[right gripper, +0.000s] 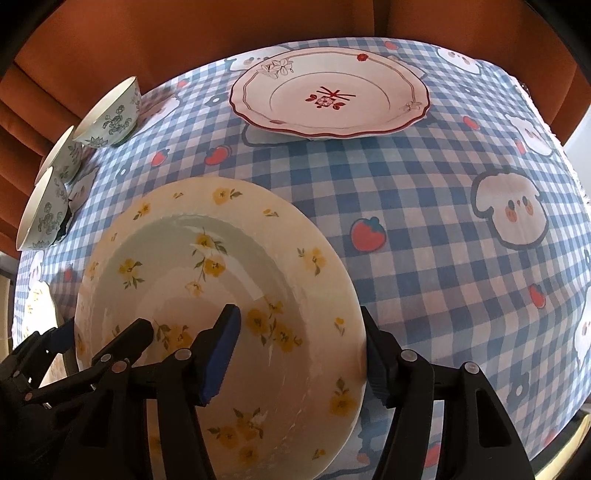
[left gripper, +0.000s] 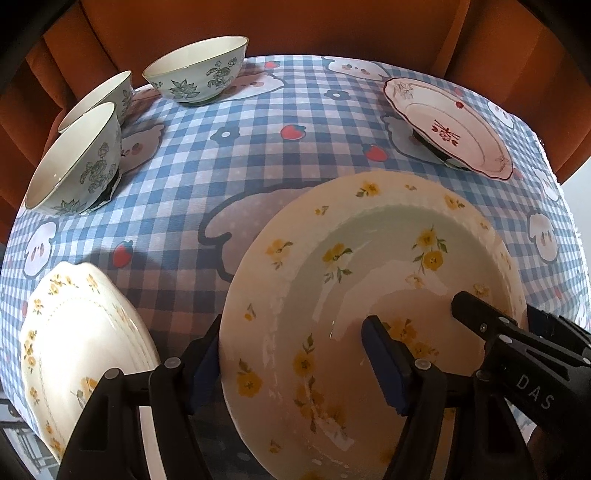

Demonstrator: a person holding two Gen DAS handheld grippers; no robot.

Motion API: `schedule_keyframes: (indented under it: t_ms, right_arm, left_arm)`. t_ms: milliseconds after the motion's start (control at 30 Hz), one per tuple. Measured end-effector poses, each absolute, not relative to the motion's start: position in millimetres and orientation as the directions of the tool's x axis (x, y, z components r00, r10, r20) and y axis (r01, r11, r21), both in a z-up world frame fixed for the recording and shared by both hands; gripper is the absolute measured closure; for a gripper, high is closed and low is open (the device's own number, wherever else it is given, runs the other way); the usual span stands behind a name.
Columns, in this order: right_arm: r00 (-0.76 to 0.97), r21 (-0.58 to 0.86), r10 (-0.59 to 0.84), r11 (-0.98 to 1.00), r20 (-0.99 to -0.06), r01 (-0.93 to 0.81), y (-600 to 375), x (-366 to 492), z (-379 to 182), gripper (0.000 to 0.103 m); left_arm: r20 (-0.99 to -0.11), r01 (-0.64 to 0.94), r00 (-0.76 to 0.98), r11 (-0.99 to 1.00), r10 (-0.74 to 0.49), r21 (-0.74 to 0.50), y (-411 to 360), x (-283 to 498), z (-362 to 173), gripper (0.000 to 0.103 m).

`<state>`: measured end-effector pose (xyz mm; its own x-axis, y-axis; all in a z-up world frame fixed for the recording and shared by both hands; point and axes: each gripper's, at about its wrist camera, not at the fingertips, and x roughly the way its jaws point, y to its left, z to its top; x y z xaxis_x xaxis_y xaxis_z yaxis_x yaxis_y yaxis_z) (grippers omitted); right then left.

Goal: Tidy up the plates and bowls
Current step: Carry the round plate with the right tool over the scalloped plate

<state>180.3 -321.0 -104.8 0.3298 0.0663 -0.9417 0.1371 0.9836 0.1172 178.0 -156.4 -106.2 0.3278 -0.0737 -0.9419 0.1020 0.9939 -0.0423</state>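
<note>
A cream plate with yellow flowers (left gripper: pixel 369 295) fills the near part of the left wrist view and also shows in the right wrist view (right gripper: pixel 207 280). My left gripper (left gripper: pixel 295 365) straddles its left rim, one pad inside, one outside. My right gripper (right gripper: pixel 299 350) straddles its right rim the same way. Whether the pads press the rim is unclear. A second yellow-flowered plate (left gripper: pixel 74 350) lies at the lower left. A white plate with red trim (right gripper: pixel 328 98) sits at the far side. Three green-patterned bowls (left gripper: pixel 199 70) stand at the far left.
The table has a blue checked cloth (right gripper: pixel 424 221) with strawberries and cartoon figures. An orange-brown upholstered seat back (left gripper: pixel 277 22) rises behind the table. The table edge curves away at the right (right gripper: pixel 561 147).
</note>
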Motion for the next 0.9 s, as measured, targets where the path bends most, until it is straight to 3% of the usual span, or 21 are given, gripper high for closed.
schedule_keyframes:
  t_ms: [900]
  right_arm:
    - [0.366,0.096,0.015,0.975,-0.931,0.202,-282.8,136.4,-46.9,0.037]
  left_arm:
    - [-0.912,0.100,0.383,0.988,-0.147,-0.117,-112.5,154.1,-46.6,0.031]
